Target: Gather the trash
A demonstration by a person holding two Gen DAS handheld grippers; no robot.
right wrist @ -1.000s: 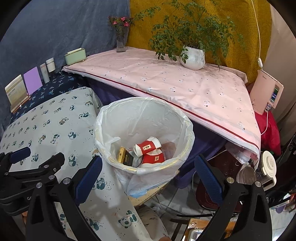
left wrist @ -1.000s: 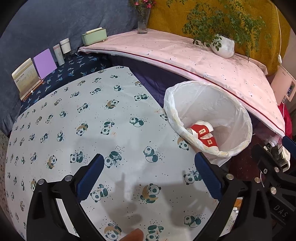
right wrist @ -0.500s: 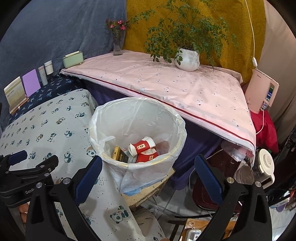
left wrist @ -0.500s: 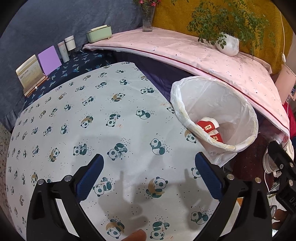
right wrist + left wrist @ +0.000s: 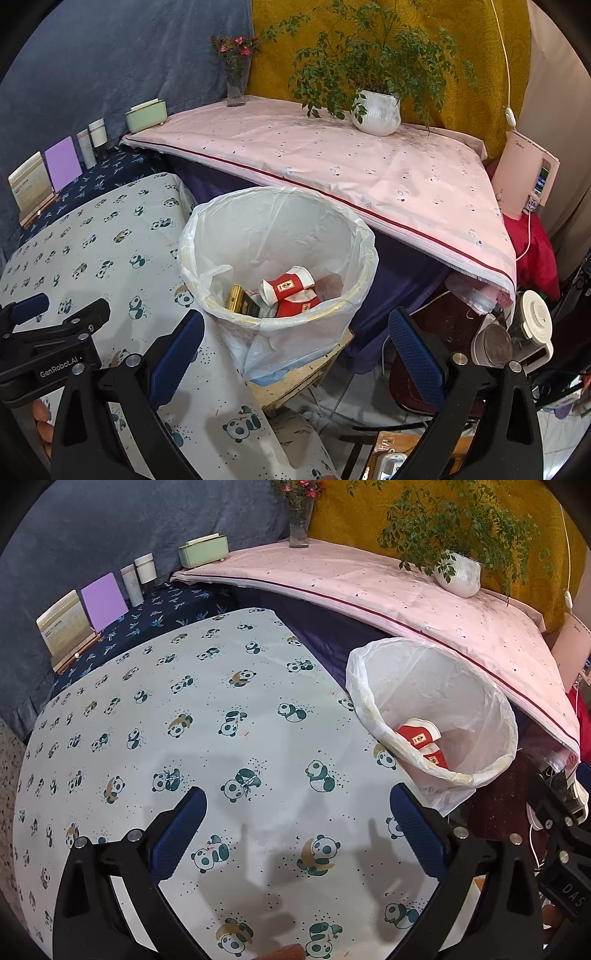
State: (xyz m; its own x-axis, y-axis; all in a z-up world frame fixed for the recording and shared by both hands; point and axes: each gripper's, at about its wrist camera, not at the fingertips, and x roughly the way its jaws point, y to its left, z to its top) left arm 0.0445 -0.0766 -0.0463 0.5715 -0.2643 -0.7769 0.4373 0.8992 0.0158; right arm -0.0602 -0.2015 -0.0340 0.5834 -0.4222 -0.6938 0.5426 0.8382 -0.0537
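Note:
A bin lined with a white bag [image 5: 207,302] stands at the right edge of the panda-print table [image 5: 155,716]; it also shows in the left wrist view [image 5: 373,723]. Inside lie red paper cups [image 5: 286,286], also seen in the left wrist view [image 5: 419,734], and a dark box [image 5: 242,301]. My left gripper [image 5: 297,823] is open and empty above the table. My right gripper [image 5: 295,343] is open and empty, in front of and above the bin. The left gripper's body shows at the left of the right wrist view [image 5: 55,332].
A pink-covered shelf [image 5: 332,162] behind the bin carries a potted plant [image 5: 376,110], a flower vase [image 5: 235,79] and a green box [image 5: 146,115]. Cards and bottles [image 5: 107,598] stand at the table's far side. Appliances and cables [image 5: 517,332] crowd the floor at right.
Both grippers have drawn back slightly from the bin and table; the bin looks a little smaller and farther in both views. Both stay open and empty.

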